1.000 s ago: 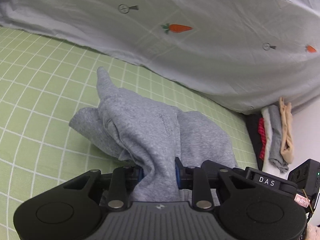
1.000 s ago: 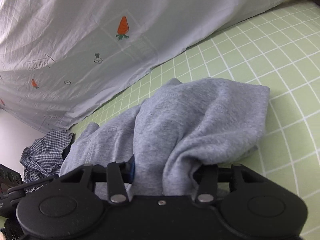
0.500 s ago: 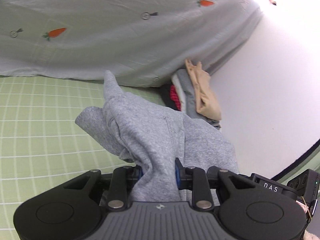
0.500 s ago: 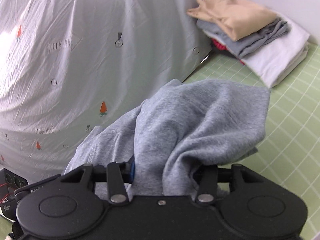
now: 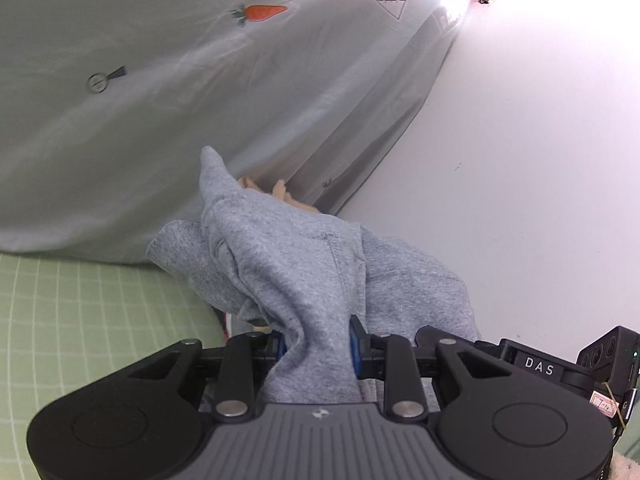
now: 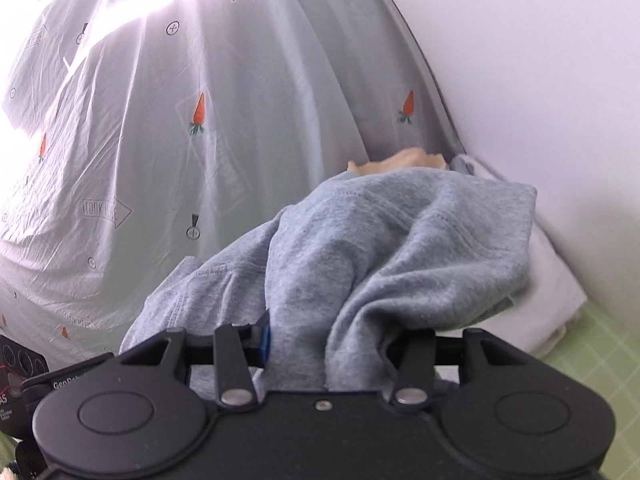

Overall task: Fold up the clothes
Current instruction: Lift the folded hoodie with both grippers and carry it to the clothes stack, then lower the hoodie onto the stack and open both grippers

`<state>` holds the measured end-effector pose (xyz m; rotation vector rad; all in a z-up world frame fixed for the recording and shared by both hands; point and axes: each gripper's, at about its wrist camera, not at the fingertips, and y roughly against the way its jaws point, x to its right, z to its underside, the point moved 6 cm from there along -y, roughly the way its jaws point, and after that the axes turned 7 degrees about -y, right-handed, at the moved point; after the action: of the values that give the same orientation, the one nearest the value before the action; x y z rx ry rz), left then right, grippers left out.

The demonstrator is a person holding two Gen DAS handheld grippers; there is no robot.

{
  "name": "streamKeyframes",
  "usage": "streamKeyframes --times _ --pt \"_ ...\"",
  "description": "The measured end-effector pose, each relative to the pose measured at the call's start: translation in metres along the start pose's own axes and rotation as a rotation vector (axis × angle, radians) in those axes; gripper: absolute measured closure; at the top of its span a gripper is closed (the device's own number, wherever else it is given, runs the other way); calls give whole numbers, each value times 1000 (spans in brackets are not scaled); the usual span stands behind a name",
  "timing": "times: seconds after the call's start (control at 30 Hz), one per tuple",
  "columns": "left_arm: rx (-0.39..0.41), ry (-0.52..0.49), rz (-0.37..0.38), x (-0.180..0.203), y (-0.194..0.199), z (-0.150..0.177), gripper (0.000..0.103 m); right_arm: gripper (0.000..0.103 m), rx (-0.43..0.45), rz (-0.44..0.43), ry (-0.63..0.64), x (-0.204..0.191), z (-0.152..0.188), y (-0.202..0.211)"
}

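Note:
A folded grey garment [image 5: 296,264] hangs bunched between both grippers, lifted off the bed. My left gripper [image 5: 318,342] is shut on one end of it, the cloth pinched between the blue pads. The same grey garment [image 6: 384,248] fills the middle of the right wrist view, where my right gripper [image 6: 320,344] is shut on its other end. It hangs in front of a stack of folded clothes [image 6: 552,280] by the wall and hides most of it; only a tan piece [image 6: 400,160] shows on top.
A grey sheet printed with carrots [image 5: 160,100] hangs across the back in both views. A white wall [image 5: 540,160] rises on the right. The green checked bed cover [image 5: 80,320] lies low on the left, and another strip of green checked bed cover [image 6: 600,360] shows beside the stack.
Both grippers have swung with the grey garment from over the open bed toward the corner. The stack of folded clothes has come close and now lies mostly hidden behind the garment.

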<state>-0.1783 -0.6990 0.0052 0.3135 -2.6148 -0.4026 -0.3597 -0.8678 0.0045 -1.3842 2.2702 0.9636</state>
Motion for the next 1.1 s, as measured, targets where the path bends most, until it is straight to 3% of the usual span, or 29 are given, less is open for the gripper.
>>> streamKeyframes --times 0.17,0.23,0.3,0.37,0.4,0.5,0.57,0.77,0.9,0.97,1.1 --pt "68 -57 6 10 -70 -50 73 56 69 -15 126 22 -77 -35" --pt "80 -75 -38 3 -99 -60 70 54 73 -1 149 35 -99 -63" --pt "60 -97 -130 -11 -129 -62 62 47 61 58 212 47 -108 -99" --pt "5 -85 -205 -32 -153 -56 58 34 23 171 261 69 -107 -144" --pt "-26 -68 -226 -44 -164 -50 56 34 9 224 274 79 -104 -161" --pt "-91 -59 -292 -68 -179 -35 53 25 27 277 250 98 -93 -169" --pt "-103 -67 -271 -74 -180 -28 47 19 39 311 233 111 -86 -173" --pt "-115 -77 -320 -90 -182 -25 32 11 63 377 203 126 -71 -155" --pt "-111 -137 -353 -75 -149 -18 23 9 81 428 212 123 -64 -129" --pt "-96 -163 -362 -70 -136 -19 14 4 97 446 206 120 -60 -112" --pt "-53 -212 -356 -45 -91 -11 3 0 128 429 158 107 -46 -74"
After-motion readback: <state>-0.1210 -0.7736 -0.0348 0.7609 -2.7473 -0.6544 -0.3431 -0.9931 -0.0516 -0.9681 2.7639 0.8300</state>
